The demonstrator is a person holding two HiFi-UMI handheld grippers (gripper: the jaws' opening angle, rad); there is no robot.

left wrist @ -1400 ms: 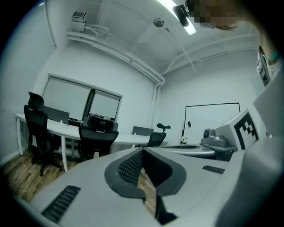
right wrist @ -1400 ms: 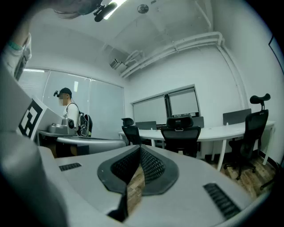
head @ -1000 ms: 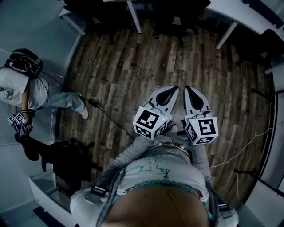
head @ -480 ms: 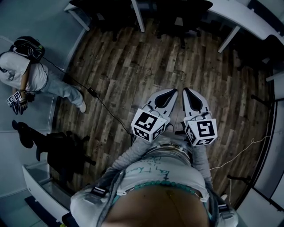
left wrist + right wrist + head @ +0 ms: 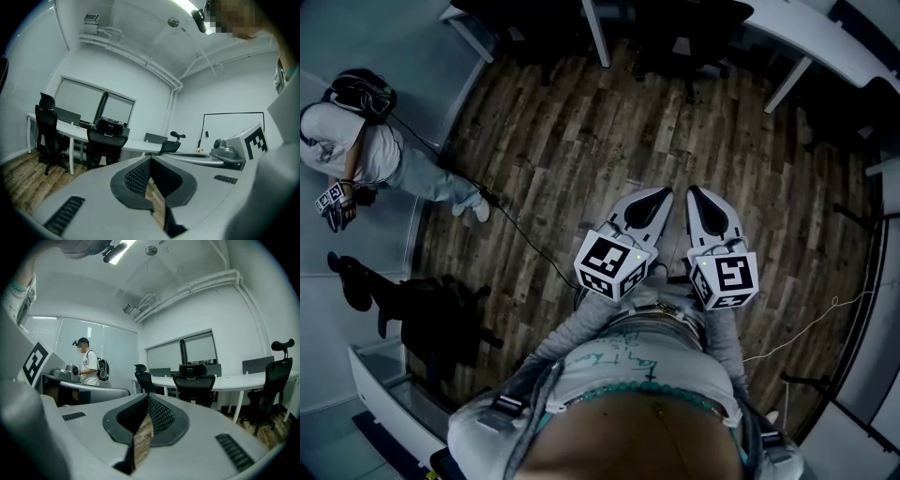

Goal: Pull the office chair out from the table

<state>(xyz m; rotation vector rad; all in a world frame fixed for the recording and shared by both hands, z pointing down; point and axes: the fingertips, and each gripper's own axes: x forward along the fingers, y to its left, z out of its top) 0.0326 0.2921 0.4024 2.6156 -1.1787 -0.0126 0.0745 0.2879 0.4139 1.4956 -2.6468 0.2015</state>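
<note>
- Head view: the left gripper [image 5: 649, 208] and the right gripper [image 5: 705, 208] were held side by side in front of the body, over bare wooden floor [image 5: 581, 141]. Both were well apart from the office chair [image 5: 680, 37], which was tucked under the white table [image 5: 825, 42] at the far side of the room. A cable [image 5: 525, 234] was seen trailing across the floor from another person [image 5: 356, 141]; it was judged that it could be snagged underfoot on the way to the chair.
- Left gripper view: the left gripper [image 5: 150, 160] had its jaws pressed together with nothing between them. The office chair [image 5: 107, 145] was seen ahead against the table [image 5: 70, 129]. With several similar chairs present, the wrong one could be taken.
- Right gripper view: the right gripper [image 5: 147, 400] was likewise closed and empty, with the office chair [image 5: 197, 385] at the table [image 5: 243, 379] and the other person [image 5: 89, 364] off to the left. Unless the jaws were parted first, no hold on the chair's back could be made, and it might only be nudged further in.
- No brand or label could be read; only the grippers' square markers and an illegible scrawl on the shirt were visible.
</note>
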